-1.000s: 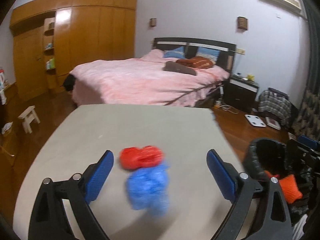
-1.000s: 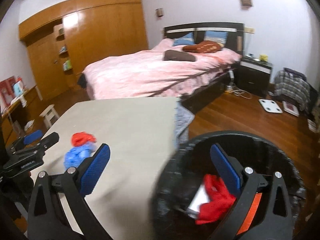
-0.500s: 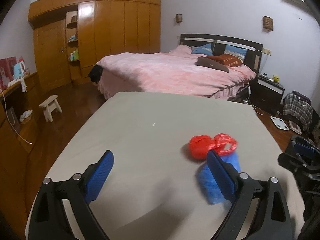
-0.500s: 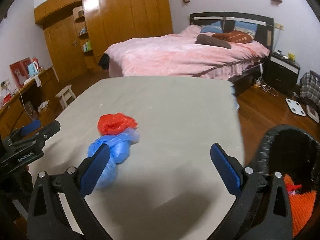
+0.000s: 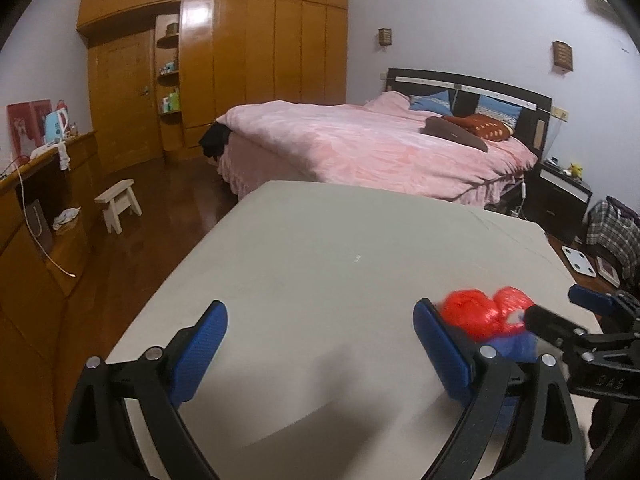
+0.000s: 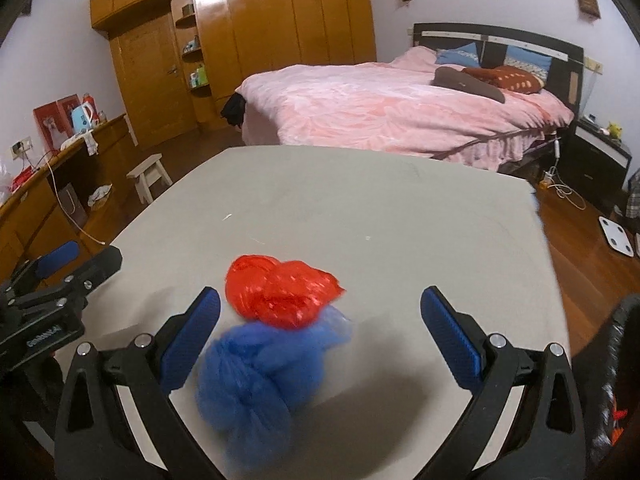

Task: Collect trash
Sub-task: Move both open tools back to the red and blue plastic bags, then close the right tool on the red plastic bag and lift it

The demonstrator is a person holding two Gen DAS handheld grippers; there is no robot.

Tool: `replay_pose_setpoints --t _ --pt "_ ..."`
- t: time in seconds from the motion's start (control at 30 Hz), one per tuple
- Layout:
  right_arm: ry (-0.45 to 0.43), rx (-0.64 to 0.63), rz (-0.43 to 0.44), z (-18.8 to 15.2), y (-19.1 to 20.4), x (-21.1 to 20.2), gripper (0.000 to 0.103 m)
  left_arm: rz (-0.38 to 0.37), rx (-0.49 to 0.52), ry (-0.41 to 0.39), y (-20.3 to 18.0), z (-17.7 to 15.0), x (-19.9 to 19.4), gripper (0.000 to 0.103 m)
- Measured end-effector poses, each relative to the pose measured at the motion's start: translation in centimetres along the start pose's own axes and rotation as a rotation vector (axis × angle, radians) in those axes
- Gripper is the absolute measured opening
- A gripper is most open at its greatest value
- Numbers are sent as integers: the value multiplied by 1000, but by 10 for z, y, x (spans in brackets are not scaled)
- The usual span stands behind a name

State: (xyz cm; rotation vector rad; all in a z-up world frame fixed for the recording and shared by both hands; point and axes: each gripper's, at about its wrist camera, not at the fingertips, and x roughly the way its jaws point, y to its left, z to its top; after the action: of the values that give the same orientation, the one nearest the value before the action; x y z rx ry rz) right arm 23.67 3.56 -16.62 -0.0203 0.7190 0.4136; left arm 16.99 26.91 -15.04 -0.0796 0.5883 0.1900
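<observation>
A crumpled red plastic bag and a crumpled blue plastic bag lie touching on the grey table. My right gripper is open and empty, its jaws on either side of the two bags, just above the table. My left gripper is open and empty over bare table, to the left of the bags. In the left wrist view the red bag shows past my right finger, with the blue bag mostly hidden behind it. The right gripper shows at the right edge there.
A black trash bin with red and orange trash stands off the table's right edge. Beyond the table are a pink bed, a wooden wardrobe, a small white stool and a white scale on the floor.
My right gripper swung left from over the bin to above the table and now straddles the two bags. My left gripper moved left, so the bags slid to its right side.
</observation>
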Motion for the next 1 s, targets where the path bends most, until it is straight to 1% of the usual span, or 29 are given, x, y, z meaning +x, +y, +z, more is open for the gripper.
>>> replay_pose_setpoints --t 0.1,0.2,0.4,0.47,0.5,0.53,0.57,0.6,0.63,0.67,0.7,0.73,0.83,1.0 --pt "17 -6 20 4 7 14 97 8 -13 0 7 0 3 92" --pt "26 -17 21 5 12 22 97 12 -24 2 12 -1 4 92" --pt "61 -13 40 6 13 36 97 12 -31 10 13 -1 9 92" --pt "68 -21 52 6 15 38 91 12 -33 12 12 -1 9 92" --pt "73 -23 56 6 14 39 83 12 -34 11 11 -1 9 92" --pt "84 -24 66 6 15 41 79 12 -35 11 11 -1 9 92" --pt "93 -23 72 5 15 43 79 10 -35 12 10 0 9 92" --pt "96 -22 77 5 14 43 75 10 -34 11 10 0 9 92" --pt "103 -20 90 4 14 44 69 10 -33 11 10 0 9 92" --pt "108 -21 97 4 14 45 67 10 -32 11 10 0 8 92" --pt "111 -22 98 4 15 45 62 8 -33 11 10 0 8 92" --pt "117 -23 106 4 15 46 55 7 -34 11 10 0 7 92" --pt "117 -21 128 3 15 45 47 4 -31 8 10 -1 5 92" --pt "90 -11 145 5 14 38 41 -6 -28 3 6 -1 2 92"
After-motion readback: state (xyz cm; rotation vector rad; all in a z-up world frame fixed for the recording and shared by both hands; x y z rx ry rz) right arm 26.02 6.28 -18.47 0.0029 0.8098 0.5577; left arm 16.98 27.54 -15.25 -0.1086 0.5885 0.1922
